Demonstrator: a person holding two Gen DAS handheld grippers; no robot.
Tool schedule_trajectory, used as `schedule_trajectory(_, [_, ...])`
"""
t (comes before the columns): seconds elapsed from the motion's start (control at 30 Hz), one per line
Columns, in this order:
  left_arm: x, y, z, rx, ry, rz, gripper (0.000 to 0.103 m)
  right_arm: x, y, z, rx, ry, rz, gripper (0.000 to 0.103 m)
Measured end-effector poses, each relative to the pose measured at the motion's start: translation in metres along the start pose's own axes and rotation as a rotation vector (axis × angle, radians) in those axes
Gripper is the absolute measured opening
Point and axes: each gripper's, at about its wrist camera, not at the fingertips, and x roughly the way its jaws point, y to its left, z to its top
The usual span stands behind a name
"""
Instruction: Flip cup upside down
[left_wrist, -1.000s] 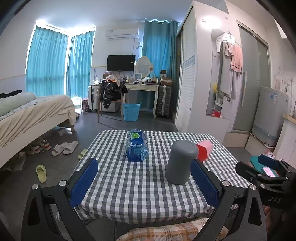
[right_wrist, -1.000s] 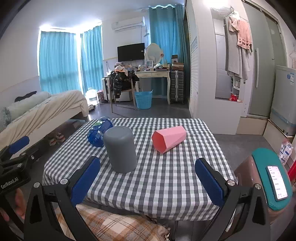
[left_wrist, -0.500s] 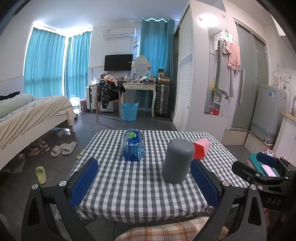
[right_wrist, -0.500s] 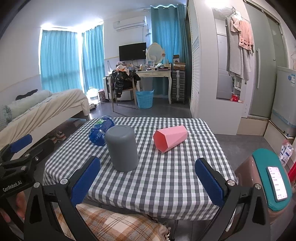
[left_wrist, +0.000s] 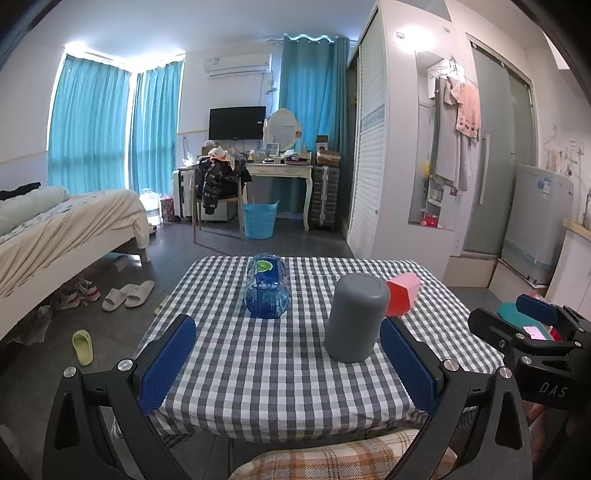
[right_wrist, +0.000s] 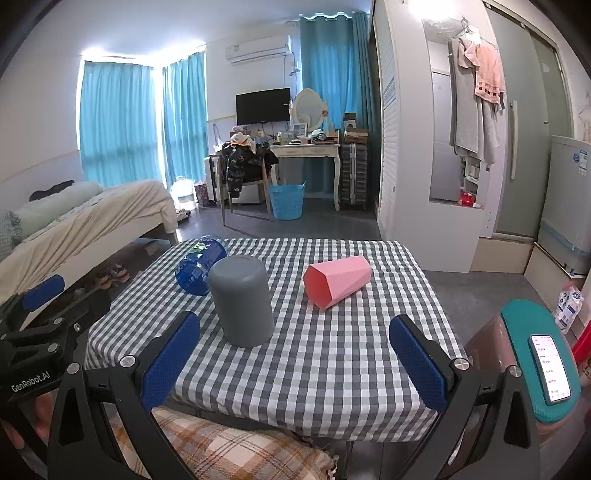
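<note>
Checked cloth covers the bench (left_wrist: 280, 369), where the grey cup (right_wrist: 242, 301) stands mouth-down, likely already flipped. Both the left hand-held gripper (left_wrist: 288, 363) and right hand-held gripper (right_wrist: 293, 360) hover apart, empty, at the near edge.

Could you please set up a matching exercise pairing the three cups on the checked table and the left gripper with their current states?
Things:
1. grey cup
2. pink cup
3. blue cup
4. left gripper

States:
a. on its side, open mouth toward the cameras
b. open, holding nothing
c. on its side at the table's left, green label on it
d. standing with closed end up

Pairs: 1-d, 2-a, 3-c, 4-b
</note>
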Motion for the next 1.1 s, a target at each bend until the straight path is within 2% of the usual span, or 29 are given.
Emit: schedule_trajectory(1.1, [0.000, 0.004, -0.001, -0.007, 0.006, 0.005, 0.103, 0.012, 0.003, -0.007, -0.005, 0.034, 0.004, 0.103])
